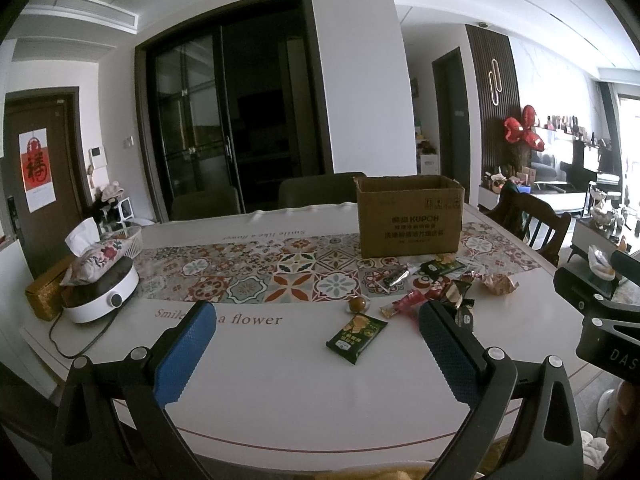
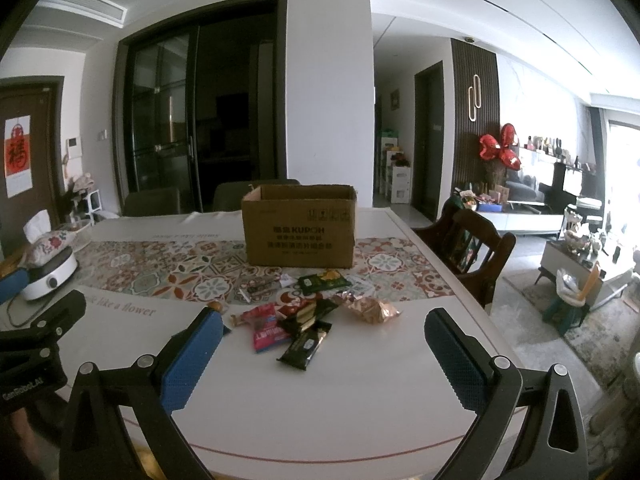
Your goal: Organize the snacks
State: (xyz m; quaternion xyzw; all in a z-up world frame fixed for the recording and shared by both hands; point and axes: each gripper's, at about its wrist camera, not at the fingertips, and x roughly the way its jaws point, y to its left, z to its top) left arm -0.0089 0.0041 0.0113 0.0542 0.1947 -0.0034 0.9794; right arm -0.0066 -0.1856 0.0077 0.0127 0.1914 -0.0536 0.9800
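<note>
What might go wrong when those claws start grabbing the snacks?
The snack pile overlaps, so the open right gripper may pinch two packets at once. The small round sweet looks likely to roll away if the open left gripper nudges it. The cardboard box has tall walls; a low carry could bump it.

Left claw (image 1: pixel 316 320) gapes empty above green snack packet (image 1: pixel 356 338).
</note>
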